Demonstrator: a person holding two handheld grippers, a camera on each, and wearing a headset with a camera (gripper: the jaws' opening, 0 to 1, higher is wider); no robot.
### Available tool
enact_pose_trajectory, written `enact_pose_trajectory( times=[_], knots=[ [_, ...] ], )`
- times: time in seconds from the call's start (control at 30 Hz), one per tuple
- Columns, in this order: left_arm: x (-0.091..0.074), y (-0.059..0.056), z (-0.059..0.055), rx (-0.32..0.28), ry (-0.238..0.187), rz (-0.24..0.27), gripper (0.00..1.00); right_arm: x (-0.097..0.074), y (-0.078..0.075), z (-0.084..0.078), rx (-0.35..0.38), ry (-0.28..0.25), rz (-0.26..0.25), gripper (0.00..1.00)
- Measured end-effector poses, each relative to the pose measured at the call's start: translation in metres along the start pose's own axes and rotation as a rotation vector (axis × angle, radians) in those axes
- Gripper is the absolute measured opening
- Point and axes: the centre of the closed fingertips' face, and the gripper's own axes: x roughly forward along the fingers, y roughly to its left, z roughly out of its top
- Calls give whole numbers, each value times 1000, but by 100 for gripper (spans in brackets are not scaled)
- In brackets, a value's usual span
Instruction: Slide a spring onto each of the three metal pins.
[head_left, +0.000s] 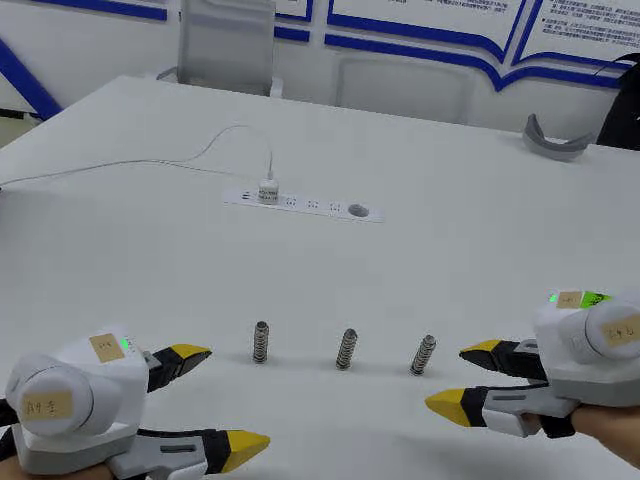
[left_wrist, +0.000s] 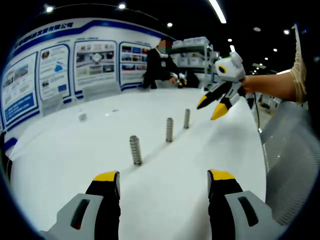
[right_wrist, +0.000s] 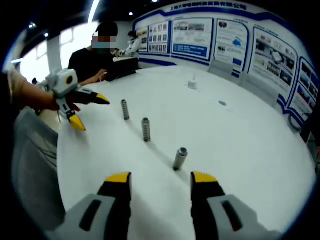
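Left gripper (head_left: 235, 394) and right gripper (head_left: 447, 376), fingers (head_left: 190, 352) spread, tips facing inward

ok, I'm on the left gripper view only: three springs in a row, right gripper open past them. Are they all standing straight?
Observer: No. In the head view the right-end spring leans, its top tipped toward the right gripper. The left-end spring stands upright.
Operator: Anything else over that side?
Observer: A grey curved band lies at the far right edge of the table, well apart from the row.
Operator: And behind the left gripper?
Observer: In the right gripper view a person in black sits at the table beyond the left gripper.
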Motion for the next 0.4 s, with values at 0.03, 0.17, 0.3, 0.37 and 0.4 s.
enact_pose_trajectory(
  times=[0.03,0.17,0.3,0.37,0.4],
  knots=[
    [0,0,0,-1,0,0,72,0,0,-1,0,1,-1,49],
    [0,0,-1,-1,0,0,72,1,2,-5,4,3,-1,49],
    [0,0,-2,-4,1,-1,72,2,4,-7,5,5,3,49],
    [0,0,-1,-3,0,-1,72,2,4,-7,4,4,1,50],
    [0,0,-1,-2,0,0,72,2,3,-7,6,3,0,50]
  ],
)
